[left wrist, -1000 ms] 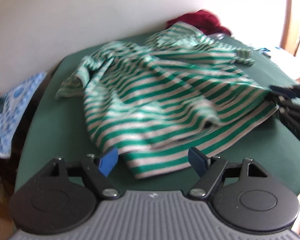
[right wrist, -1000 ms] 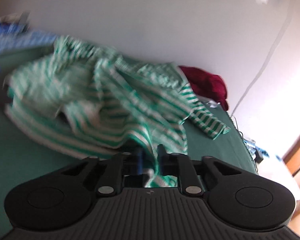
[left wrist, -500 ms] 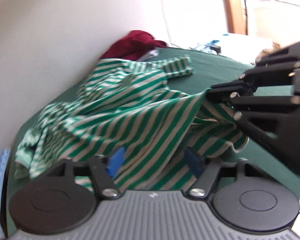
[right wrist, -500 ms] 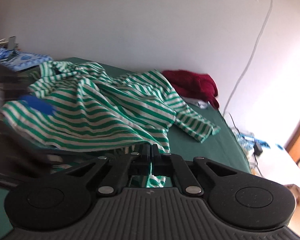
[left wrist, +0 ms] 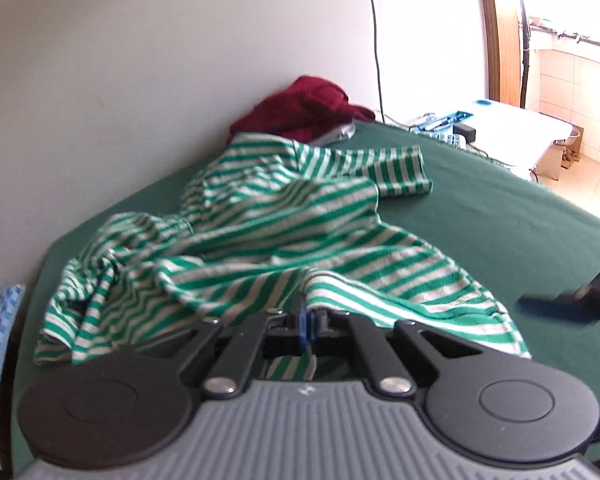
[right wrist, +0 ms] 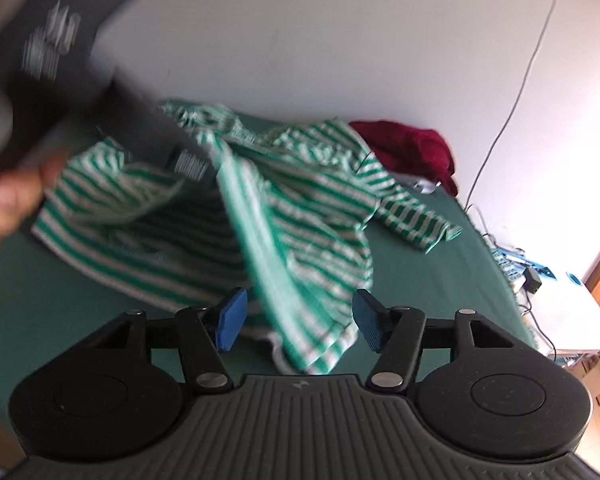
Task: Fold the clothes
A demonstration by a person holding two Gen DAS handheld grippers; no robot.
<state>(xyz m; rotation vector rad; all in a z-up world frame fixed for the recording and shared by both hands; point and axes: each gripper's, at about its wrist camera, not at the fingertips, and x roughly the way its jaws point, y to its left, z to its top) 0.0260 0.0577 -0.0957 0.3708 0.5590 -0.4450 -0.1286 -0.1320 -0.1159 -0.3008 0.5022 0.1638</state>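
One green-and-white striped knit shirt (left wrist: 284,216), crumpled on a dark green cloth-covered table (left wrist: 500,216); no legible writing on anything.
Left gripper (left wrist: 306,320): blue pads pressed together on a raised fold of the shirt's near edge. Right gripper (right wrist: 296,316): pads spread apart, striped hem hanging loose between them. One dark red garment (left wrist: 304,108) heaped by the white wall; one black cable (left wrist: 374,40) hangs down it.
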